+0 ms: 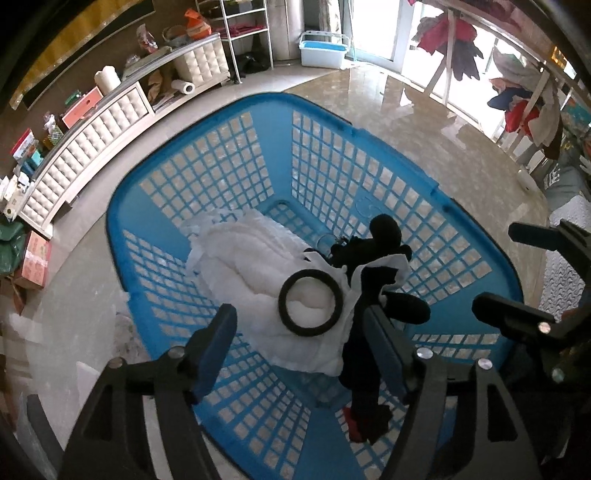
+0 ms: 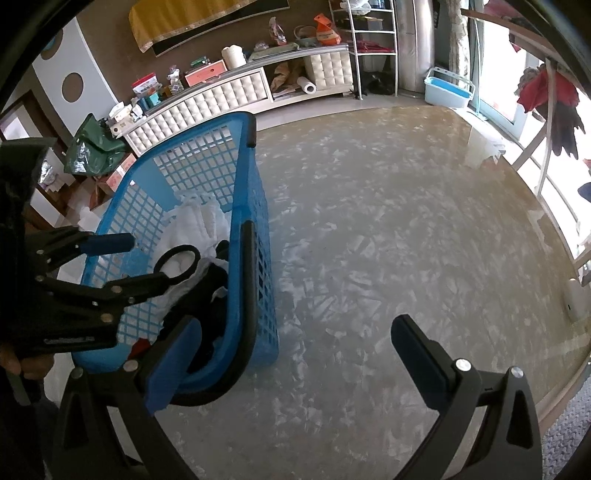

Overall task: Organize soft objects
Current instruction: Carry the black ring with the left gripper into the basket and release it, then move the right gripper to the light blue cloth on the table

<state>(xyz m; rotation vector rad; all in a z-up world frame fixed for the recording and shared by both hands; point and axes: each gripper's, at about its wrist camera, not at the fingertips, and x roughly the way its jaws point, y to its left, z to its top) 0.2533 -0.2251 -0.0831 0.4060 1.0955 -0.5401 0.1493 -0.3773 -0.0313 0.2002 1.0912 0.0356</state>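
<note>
Daylight pours through the glass doors (image 1: 373,29), blown out white and glaring off the polished floor (image 2: 369,221) beside them, while fisheye curvature bends and darkens everything toward both frames' edges.

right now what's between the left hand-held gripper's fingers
In the left wrist view, the left hand-held gripper is open above the blue plastic basket, framing white padded cloth and a black ring.

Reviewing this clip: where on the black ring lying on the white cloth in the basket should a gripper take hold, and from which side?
Grip the ring's band at its near arc, coming down from above with one finger inside the hole and one outside. It lies nearly flat on the white cloth, so its sides offer little. The open left gripper already hangs over it inside the basket.
</note>
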